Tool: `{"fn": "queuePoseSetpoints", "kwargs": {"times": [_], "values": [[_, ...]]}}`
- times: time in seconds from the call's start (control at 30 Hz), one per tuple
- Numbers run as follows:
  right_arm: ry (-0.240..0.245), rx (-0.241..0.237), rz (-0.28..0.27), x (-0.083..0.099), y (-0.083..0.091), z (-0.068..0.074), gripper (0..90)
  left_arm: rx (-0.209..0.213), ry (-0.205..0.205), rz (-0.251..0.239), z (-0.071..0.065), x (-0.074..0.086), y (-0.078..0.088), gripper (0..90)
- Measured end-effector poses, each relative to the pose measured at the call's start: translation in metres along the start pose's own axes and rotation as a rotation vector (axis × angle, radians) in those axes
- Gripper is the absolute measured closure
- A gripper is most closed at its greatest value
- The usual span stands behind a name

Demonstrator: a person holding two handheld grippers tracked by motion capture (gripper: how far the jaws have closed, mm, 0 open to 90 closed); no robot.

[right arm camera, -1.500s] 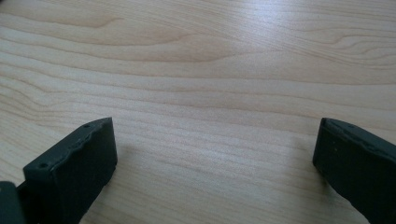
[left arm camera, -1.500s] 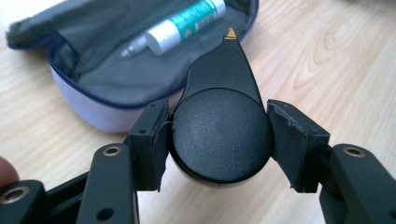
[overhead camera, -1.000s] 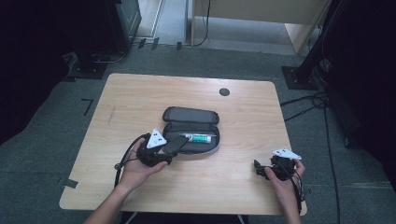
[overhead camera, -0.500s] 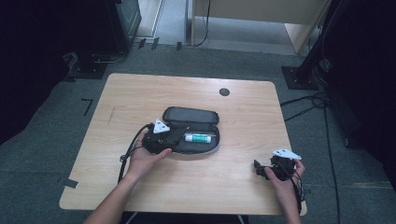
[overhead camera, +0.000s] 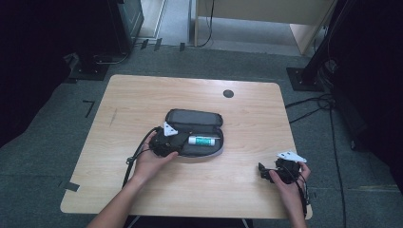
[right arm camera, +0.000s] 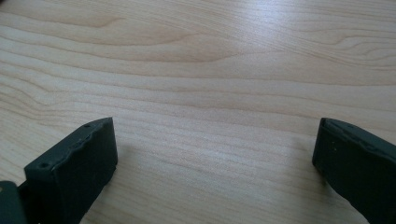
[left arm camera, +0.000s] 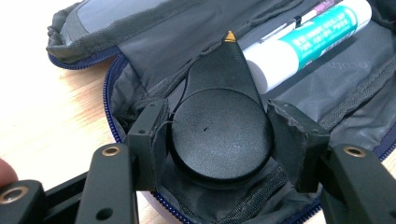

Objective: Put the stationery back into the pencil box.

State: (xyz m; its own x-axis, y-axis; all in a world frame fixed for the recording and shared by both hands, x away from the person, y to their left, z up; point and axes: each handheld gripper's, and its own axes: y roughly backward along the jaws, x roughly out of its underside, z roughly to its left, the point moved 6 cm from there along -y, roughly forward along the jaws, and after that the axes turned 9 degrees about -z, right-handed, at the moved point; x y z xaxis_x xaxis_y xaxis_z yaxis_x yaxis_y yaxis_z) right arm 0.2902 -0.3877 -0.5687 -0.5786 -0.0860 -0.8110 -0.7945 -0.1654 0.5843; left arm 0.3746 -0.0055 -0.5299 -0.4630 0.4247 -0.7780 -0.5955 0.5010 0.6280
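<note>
An open dark pencil case [overhead camera: 192,117] lies mid-table with a white-and-green glue stick [overhead camera: 204,140] inside. My left gripper [overhead camera: 177,142] reaches into the case's left end. In the left gripper view its pads [left arm camera: 152,128] press on both sides of a black, round, teardrop-shaped object [left arm camera: 217,140] with a small orange tip, low in the case [left arm camera: 140,42] beside the glue stick [left arm camera: 308,39]. My right gripper [overhead camera: 263,172] rests near the table's front right, its jaws wide apart over bare wood [right arm camera: 215,140].
The wooden table [overhead camera: 142,95] has a round black cable grommet [overhead camera: 228,93] near its far edge. Dark stands and cables surround the table on the grey floor. A purple pen lies along the glue stick in the case.
My left hand has moved forward and down, carrying the black object into the left end of the open case. The right hand has stayed put.
</note>
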Motion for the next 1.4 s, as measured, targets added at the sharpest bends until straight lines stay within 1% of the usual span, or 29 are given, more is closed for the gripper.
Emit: {"fn": "queuePoseSetpoints", "kwargs": {"times": [0.1,0.2,0.33,0.43,0.5,0.63,0.67,0.77,0.8,0.87,0.9,0.93,1.03,1.13,1.4], "values": [[0.002,0.0,-0.001,0.0,0.0,0.0,0.0,0.006,0.004,-0.001,0.0,-0.001,0.001,42.2],[0.002,0.0,-0.001,0.0,0.0,0.0,0.0,0.016,0.017,-0.013,0.0,-0.001,0.003,42.1],[0.002,0.0,-0.001,0.0,0.0,0.0,0.0,0.028,0.026,-0.038,0.001,-0.004,0.007,41.1],[0.001,0.0,-0.001,0.0,0.0,0.0,0.0,0.039,0.049,-0.06,0.001,-0.008,0.01,36.1],[0.002,0.0,-0.001,0.0,0.0,0.0,0.0,0.031,0.051,-0.062,0.003,-0.008,0.012,32.0],[0.0,0.0,0.0,0.0,0.0,0.0,0.0,0.033,0.073,-0.089,0.005,-0.011,0.018,24.7],[0.0,0.0,0.0,0.0,0.0,0.0,0.0,0.042,0.082,-0.105,0.006,-0.013,0.022,22.1],[0.001,0.0,0.0,0.0,0.0,0.0,0.0,0.061,0.095,-0.129,0.008,-0.015,0.032,15.5],[0.001,0.0,0.0,0.0,0.0,0.0,0.0,0.059,0.096,-0.131,0.009,-0.015,0.035,12.8],[0.001,0.0,0.0,0.0,0.0,0.0,0.0,0.077,0.105,-0.13,0.012,-0.014,0.04,9.0],[0.001,0.0,0.0,0.0,0.0,0.0,0.0,0.077,0.105,-0.129,0.013,-0.013,0.043,7.3],[0.001,0.0,0.0,0.0,0.0,0.0,0.0,0.068,0.103,-0.13,0.015,-0.012,0.045,3.6],[0.0,0.0,-0.001,0.0,0.0,0.0,0.0,0.054,0.116,-0.146,0.02,-0.009,0.053,0.0],[0.0,0.0,-0.001,0.0,0.0,0.0,0.0,0.039,0.127,-0.169,0.026,-0.006,0.062,0.0],[0.0,0.0,-0.001,0.0,0.0,0.0,0.0,-0.004,0.148,-0.199,0.043,0.004,0.088,0.0]]}}
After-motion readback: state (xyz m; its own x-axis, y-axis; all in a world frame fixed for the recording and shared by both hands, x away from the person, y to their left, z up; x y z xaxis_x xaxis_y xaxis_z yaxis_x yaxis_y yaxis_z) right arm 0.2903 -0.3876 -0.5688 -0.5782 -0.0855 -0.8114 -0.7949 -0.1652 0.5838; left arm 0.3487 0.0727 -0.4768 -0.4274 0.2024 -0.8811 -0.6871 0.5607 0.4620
